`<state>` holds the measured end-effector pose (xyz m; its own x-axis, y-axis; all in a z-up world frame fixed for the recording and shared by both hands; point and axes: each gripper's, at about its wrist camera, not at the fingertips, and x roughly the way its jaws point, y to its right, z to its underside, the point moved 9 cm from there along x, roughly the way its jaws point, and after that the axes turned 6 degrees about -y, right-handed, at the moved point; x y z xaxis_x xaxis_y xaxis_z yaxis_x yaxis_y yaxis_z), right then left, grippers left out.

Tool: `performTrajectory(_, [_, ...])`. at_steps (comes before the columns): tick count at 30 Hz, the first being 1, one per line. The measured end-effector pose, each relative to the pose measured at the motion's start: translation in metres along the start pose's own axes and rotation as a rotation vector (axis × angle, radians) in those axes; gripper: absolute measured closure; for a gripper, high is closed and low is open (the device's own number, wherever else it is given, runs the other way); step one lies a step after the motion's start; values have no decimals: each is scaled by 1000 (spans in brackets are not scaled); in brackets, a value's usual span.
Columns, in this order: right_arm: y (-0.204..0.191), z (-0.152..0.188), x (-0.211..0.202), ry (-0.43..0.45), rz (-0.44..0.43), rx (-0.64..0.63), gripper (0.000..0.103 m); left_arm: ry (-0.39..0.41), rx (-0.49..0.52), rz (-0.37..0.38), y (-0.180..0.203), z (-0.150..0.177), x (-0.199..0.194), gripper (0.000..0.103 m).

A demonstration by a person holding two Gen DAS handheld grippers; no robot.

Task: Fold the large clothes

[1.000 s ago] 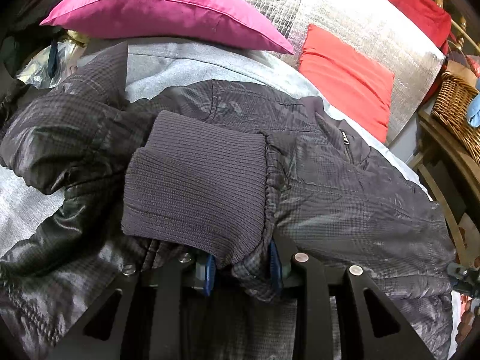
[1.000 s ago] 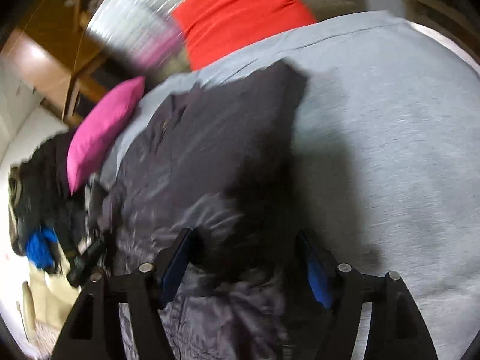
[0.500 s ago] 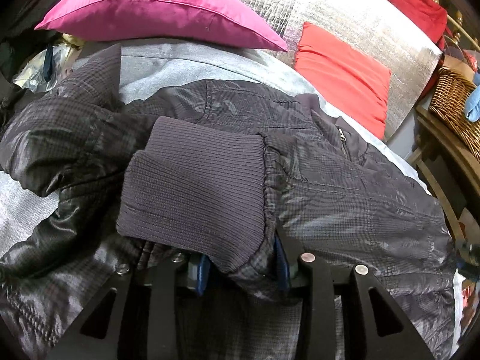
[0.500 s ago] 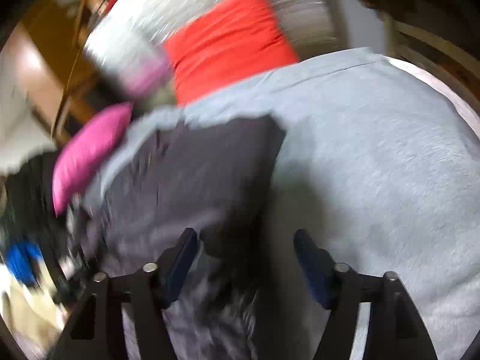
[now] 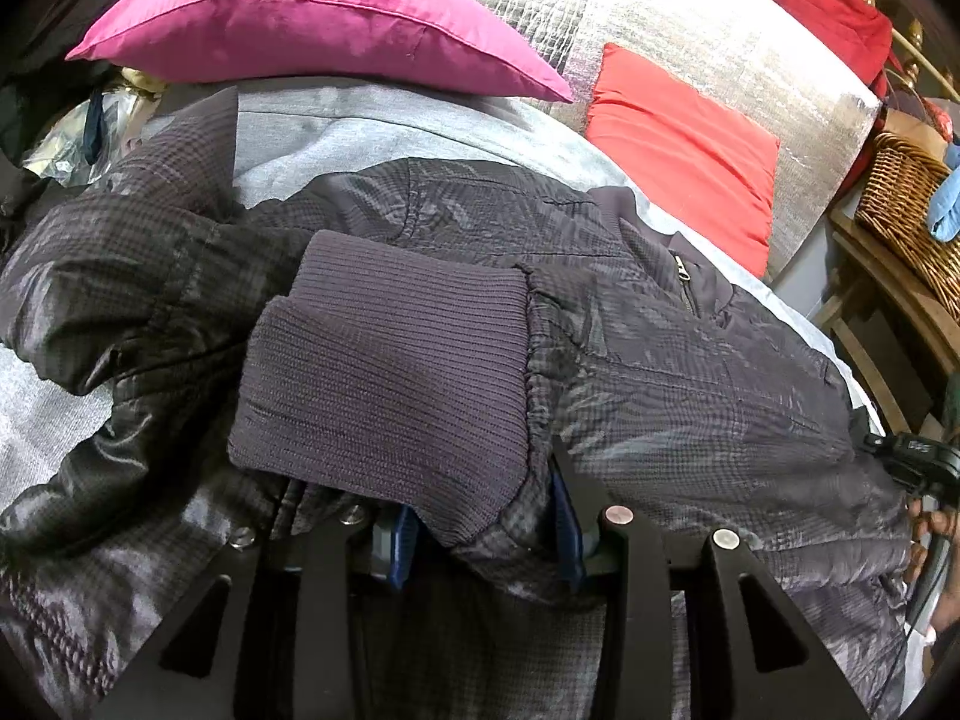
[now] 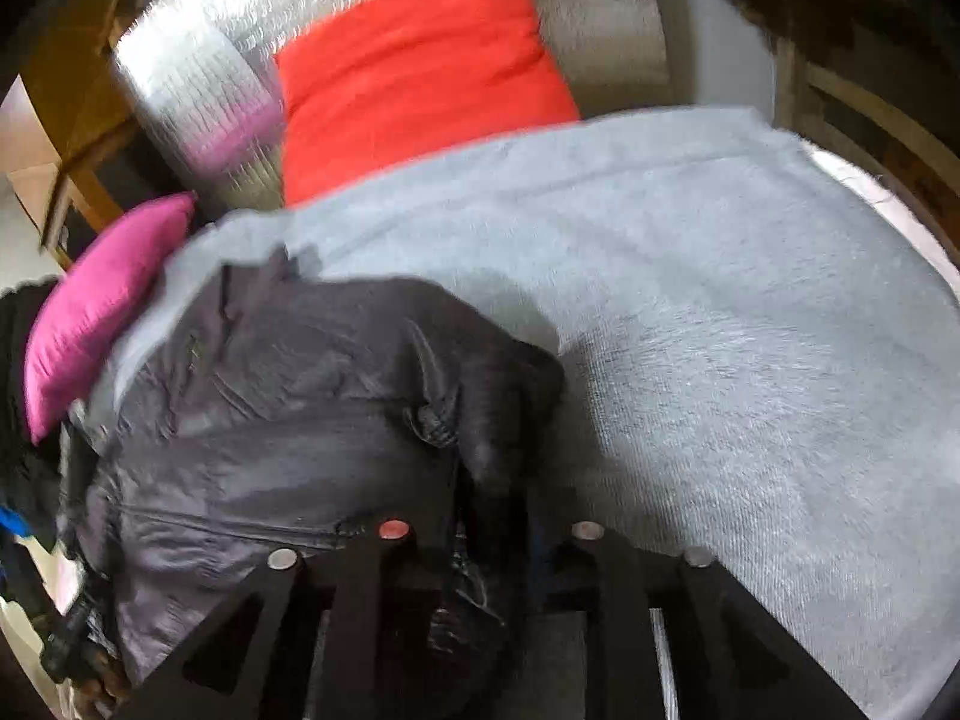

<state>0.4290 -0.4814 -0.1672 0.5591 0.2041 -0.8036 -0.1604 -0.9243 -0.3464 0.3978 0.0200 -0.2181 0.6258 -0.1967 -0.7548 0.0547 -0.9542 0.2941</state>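
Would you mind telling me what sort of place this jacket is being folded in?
Most likely a bedroom at home: the dark jacket lies on a grey bed cover, with a pink pillow and a red cushion at the head, and a wicker basket beside it.

Bed: a wide surface under a grey knit cover (image 6: 750, 360), seen from both wrist views.
Jacket: a dark checked padded jacket (image 5: 690, 372) lies spread on the cover, its ribbed cuff (image 5: 384, 378) folded over the body.
Pillows: a magenta pillow (image 5: 312, 18) and a red cushion (image 5: 678, 144) rest at the bed's far edge, against a silver quilted bolster (image 5: 708, 36).
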Motion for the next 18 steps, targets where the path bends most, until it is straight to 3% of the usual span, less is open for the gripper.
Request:
performTrajectory(1, [3, 1, -8, 13, 5, 15, 49, 0, 0, -1, 0, 0, 0, 63])
performTrajectory(2, [5, 2, -22, 41, 22, 26, 36, 0, 0, -1, 0, 0, 0, 63])
performTrajectory(4, [-3, 3, -51, 111, 20, 18, 36, 0, 1, -1, 1, 0, 0, 63])
performTrajectory(7, [-41, 24, -89, 136, -127, -36, 36, 0, 2, -3, 0, 0, 0, 63])
performTrajectory(10, [-69, 66, -92, 49, -272, -58, 36, -1, 3, -4, 0, 0, 0, 63])
performTrajectory(13, [-45, 101, -37, -102, -185, -10, 39, -1, 7, -5, 1, 0, 1, 61])
performTrajectory(16, [-43, 93, -55, -42, -183, 39, 40, -3, 5, -5, 1, 0, 1, 61])
performTrajectory(18, [-62, 87, -82, 39, -198, -21, 38, -2, 7, -8, 1, 0, 2, 61])
